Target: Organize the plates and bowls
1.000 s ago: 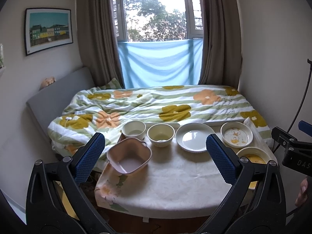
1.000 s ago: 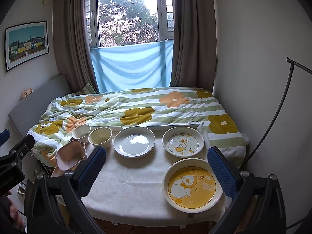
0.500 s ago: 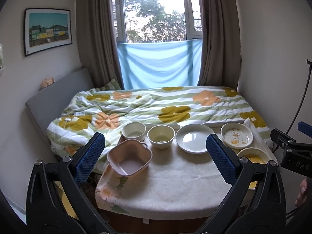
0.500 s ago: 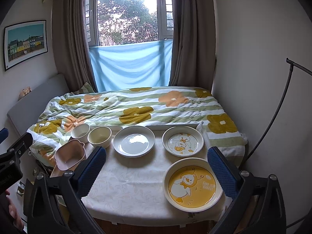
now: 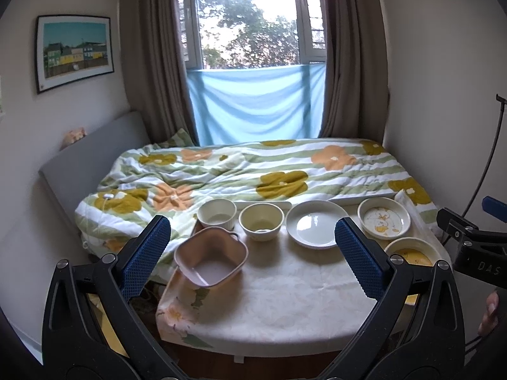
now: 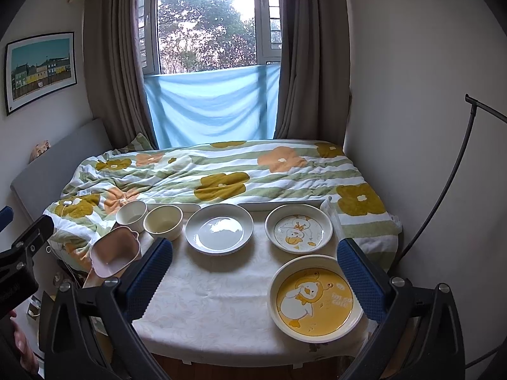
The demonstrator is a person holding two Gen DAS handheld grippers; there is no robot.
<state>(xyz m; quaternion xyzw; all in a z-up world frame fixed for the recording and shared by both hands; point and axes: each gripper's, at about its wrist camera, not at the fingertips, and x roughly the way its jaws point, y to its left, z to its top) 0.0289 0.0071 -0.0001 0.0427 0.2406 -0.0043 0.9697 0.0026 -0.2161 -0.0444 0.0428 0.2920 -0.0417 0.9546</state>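
On the cloth-covered table stand a pink square bowl at the left edge, a white ribbed bowl, a cream bowl, a plain white plate, a small duck plate and a large yellow duck plate. My left gripper is open and empty, held above the table's near side. My right gripper is open and empty above the near right part, with its right finger beside the yellow plate. The right view also shows the pink bowl and white plate.
A bed with a flowered duvet lies right behind the table. A wall is close on the right, with a black stand against it. A grey headboard lines the left. The table's left edge drops off beside the pink bowl.
Both grippers have drifted very slightly; the view barely shifts. Nothing on the table has moved.
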